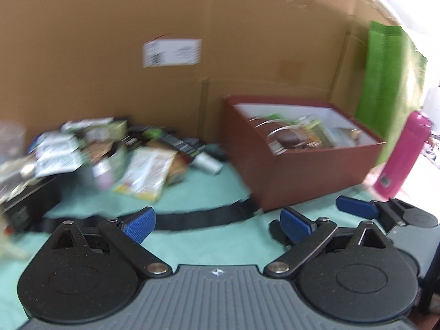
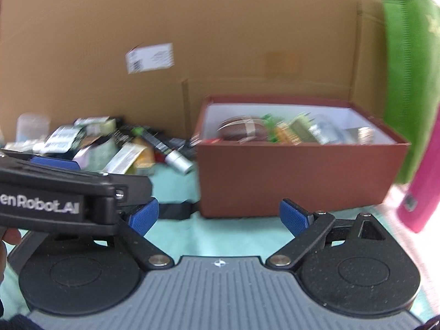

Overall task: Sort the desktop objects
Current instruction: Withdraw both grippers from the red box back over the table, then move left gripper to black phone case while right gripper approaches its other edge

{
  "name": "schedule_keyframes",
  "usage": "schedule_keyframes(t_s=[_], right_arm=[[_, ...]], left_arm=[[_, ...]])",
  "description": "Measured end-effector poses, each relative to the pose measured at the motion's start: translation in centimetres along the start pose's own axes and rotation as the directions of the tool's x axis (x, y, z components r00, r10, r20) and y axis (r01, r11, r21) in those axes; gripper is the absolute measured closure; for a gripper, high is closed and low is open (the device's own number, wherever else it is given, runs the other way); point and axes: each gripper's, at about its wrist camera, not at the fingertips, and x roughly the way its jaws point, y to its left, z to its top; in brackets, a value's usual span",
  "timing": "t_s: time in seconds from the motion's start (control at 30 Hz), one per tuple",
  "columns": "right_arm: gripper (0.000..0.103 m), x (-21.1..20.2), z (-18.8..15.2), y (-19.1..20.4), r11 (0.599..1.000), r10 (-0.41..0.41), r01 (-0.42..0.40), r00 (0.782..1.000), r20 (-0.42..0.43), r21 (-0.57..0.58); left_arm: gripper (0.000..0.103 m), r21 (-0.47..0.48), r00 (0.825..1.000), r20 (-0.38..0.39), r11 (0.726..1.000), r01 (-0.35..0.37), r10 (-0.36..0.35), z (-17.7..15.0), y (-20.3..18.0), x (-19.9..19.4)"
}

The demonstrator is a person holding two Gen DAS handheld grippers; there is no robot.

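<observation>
A pile of packets and small boxes lies at the back left on the mint cloth; it also shows in the right wrist view. A dark red box with a white inside holds several sorted items, also in the right wrist view. My left gripper is open and empty, low over the cloth in front of the pile and box. My right gripper is open and empty, facing the red box. The left gripper's body crosses the right view's left side. A right fingertip shows beside the left gripper.
A cardboard wall stands behind everything. A black strap lies on the cloth by the red box. A pink bottle and a green bag stand at the right. A silver cylinder lies between pile and box.
</observation>
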Motion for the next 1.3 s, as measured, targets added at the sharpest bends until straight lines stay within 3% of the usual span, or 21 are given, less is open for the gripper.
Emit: schedule_keyframes(t_s=[0.2,0.43,0.73,1.0,1.13,1.17,1.3], right_arm=[[0.011,1.1,-1.7,3.1,0.996,0.076,-0.078,0.996,-0.052,-0.05],[0.011,2.0,-3.3,6.4,0.986,0.13,-0.14,0.986,-0.106,-0.094],[0.011,2.7,-5.8,11.0,0.934,0.289,-0.323,0.934,-0.211,-0.152],[0.012,2.2,-5.8,12.9,0.907,0.358,-0.389,0.914,-0.191,-0.161],[0.012,1.6,-5.4,12.9,0.901,0.379,-0.402,0.912,-0.159,-0.16],[0.013,1.6,-5.4,13.0,0.899,0.385,-0.408,0.91,-0.154,-0.16],[0.034,2.4,-5.8,13.8,0.891,0.399,-0.426,0.9,-0.178,-0.157]], left_arm=[[0.003,-0.078,0.997,-0.045,0.994,-0.071,0.068,-2.4,4.3,-1.2],[0.003,-0.105,0.991,-0.092,0.989,-0.102,0.092,-4.6,7.8,-2.1],[0.005,-0.17,0.986,-0.146,0.98,-0.1,0.075,-5.8,10.7,-1.5],[0.012,-0.19,0.988,-0.141,0.978,-0.088,0.061,-5.7,11.6,-1.4],[0.025,-0.212,0.989,-0.138,0.974,-0.08,0.051,-5.5,11.7,-1.5],[0.028,-0.216,0.989,-0.139,0.973,-0.077,0.047,-5.5,11.7,-1.5],[0.037,-0.208,0.989,-0.138,0.975,-0.082,0.054,-5.5,11.5,-1.5]])
